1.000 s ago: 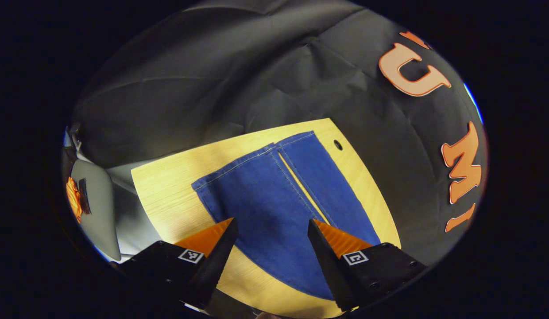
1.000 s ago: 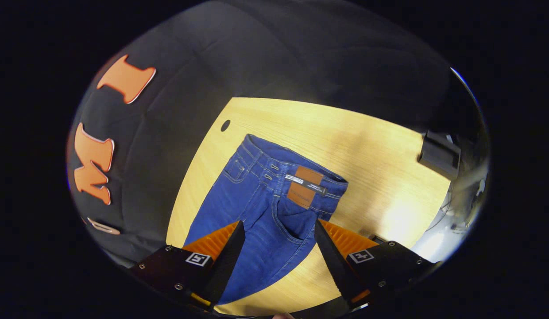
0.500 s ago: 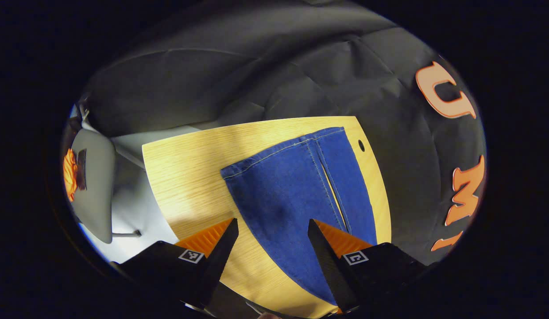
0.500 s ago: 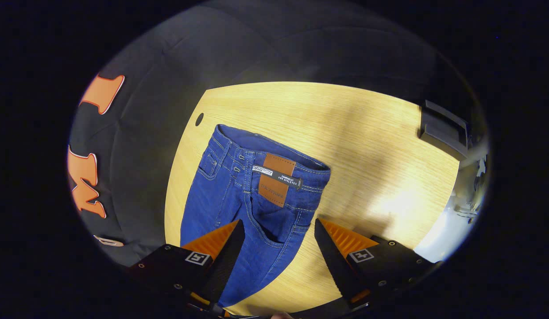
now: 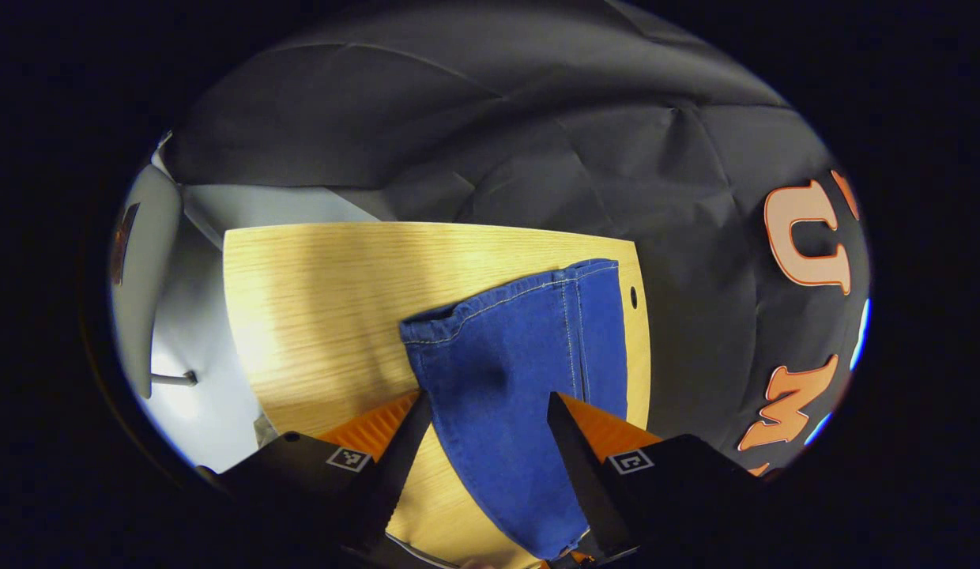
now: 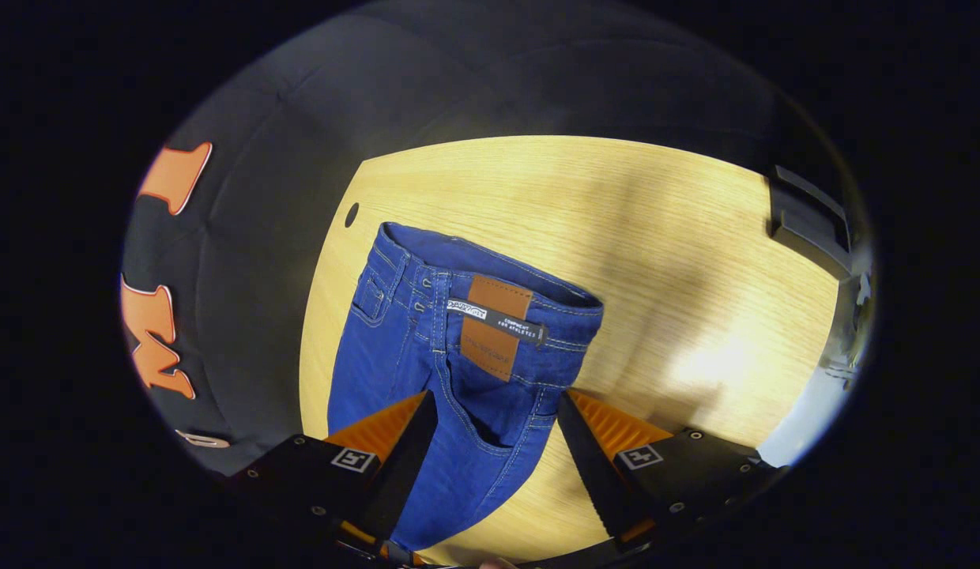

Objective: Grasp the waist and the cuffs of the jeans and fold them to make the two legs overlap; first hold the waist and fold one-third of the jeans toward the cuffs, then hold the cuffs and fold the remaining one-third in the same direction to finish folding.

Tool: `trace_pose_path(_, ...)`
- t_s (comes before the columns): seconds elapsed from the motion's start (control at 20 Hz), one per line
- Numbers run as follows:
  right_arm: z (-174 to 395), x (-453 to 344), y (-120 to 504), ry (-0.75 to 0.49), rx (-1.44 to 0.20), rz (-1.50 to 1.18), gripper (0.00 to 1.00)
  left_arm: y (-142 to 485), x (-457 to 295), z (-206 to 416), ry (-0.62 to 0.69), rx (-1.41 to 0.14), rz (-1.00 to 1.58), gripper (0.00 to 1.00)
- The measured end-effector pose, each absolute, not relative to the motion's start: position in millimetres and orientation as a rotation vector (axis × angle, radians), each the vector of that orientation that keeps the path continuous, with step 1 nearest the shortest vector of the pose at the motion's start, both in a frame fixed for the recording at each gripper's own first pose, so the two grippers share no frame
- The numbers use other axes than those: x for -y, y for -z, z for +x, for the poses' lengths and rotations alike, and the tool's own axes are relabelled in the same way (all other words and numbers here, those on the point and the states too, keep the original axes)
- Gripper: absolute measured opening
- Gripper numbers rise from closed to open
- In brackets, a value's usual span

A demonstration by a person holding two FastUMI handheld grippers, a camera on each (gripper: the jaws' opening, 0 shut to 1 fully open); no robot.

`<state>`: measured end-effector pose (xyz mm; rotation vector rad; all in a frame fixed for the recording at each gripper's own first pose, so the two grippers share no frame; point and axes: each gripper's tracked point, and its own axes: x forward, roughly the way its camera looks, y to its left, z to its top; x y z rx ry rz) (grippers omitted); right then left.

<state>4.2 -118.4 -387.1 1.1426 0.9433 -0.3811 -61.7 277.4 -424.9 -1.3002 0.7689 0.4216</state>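
Blue jeans (image 5: 510,356) lie flat on a wooden table (image 5: 324,292). In the left gripper view the two cuffs (image 5: 529,291) point away from me, the legs side by side. My left gripper (image 5: 488,399) is open above the nearer leg, one finger on each side of it, not touching. In the right gripper view the jeans' waist (image 6: 490,269) with a brown leather patch (image 6: 490,325) faces away. My right gripper (image 6: 496,399) hangs open above the seat of the jeans (image 6: 403,356), holding nothing.
A small round hole (image 5: 634,297) in the table sits just beyond the far cuff, and a hole (image 6: 352,214) lies by the waist. A black box (image 6: 810,221) stands at the table's far right edge. A grey chair (image 5: 138,261) stands off the table's left side.
Both grippers swung and came nearer the jeans: the left now looks along the near leg toward the cuffs, the right hangs a little closer to the waist. Both stayed open; the jeans lie still.
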Motion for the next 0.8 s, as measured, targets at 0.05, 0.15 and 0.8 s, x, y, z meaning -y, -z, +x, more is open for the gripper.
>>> trace_pose_path(0.05,6,118,387,0.38,-0.939,1.146,0.95,425,-276,-58,-0.411,-0.766,-1.302,0.91)
trace_pose_path(0.15,10,118,387,0.378,-0.931,1.17,0.96,425,-275,-51,-0.39,-0.77,-1.288,0.88)
trace_pose_path(0.8,18,118,396,0.378,-0.932,1.19,0.74,445,-258,-9,-0.368,-0.874,-1.139,0.31)
